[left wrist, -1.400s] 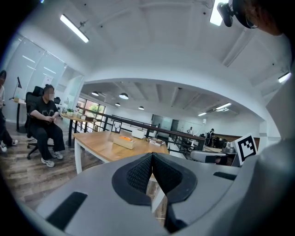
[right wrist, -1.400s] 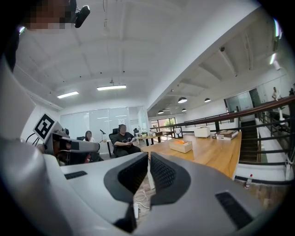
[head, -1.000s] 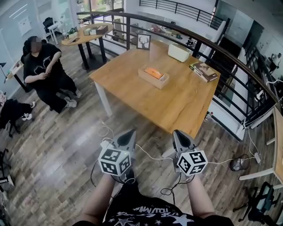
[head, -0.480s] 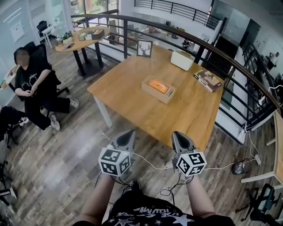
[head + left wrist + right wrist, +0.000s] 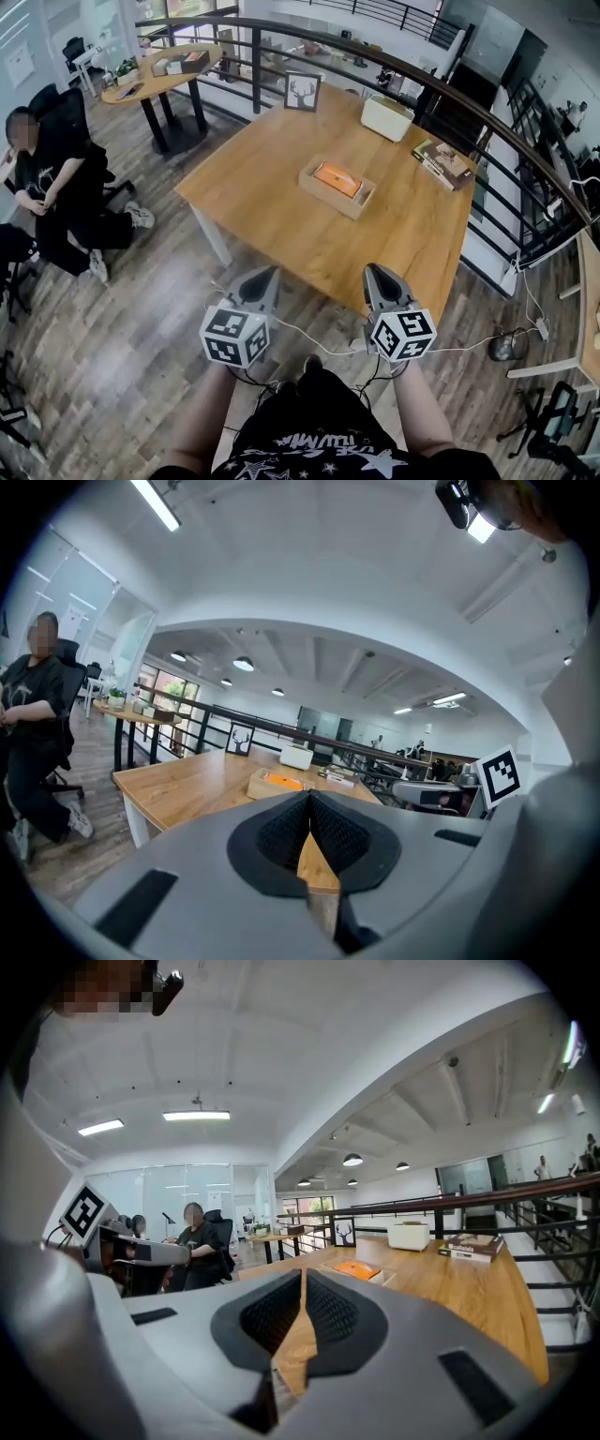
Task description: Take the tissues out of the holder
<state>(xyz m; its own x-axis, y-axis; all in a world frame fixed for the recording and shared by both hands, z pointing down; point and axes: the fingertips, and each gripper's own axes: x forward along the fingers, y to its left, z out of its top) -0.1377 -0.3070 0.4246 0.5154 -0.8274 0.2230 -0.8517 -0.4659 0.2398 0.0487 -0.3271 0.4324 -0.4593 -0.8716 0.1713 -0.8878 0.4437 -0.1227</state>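
A wooden tissue holder (image 5: 336, 187) with an orange tissue pack (image 5: 337, 178) in it lies in the middle of the wooden table (image 5: 272, 202). Both grippers hover side by side over the floor, short of the table's near edge. My left gripper (image 5: 267, 275) is shut with nothing in it. My right gripper (image 5: 373, 272) is shut and empty too. The holder (image 5: 275, 783) shows far beyond the tips in the left gripper view, and likewise the holder (image 5: 357, 1270) in the right gripper view.
On the table's far side stand a white box (image 5: 387, 116), a framed deer picture (image 5: 302, 91) and stacked books (image 5: 442, 161). A dark railing (image 5: 487, 122) curves behind the table. A person (image 5: 47, 178) sits at the left. Cables (image 5: 319, 333) trail on the floor.
The table has come a little closer and lower in the head view. Both grippers stay shut and keep their places side by side.
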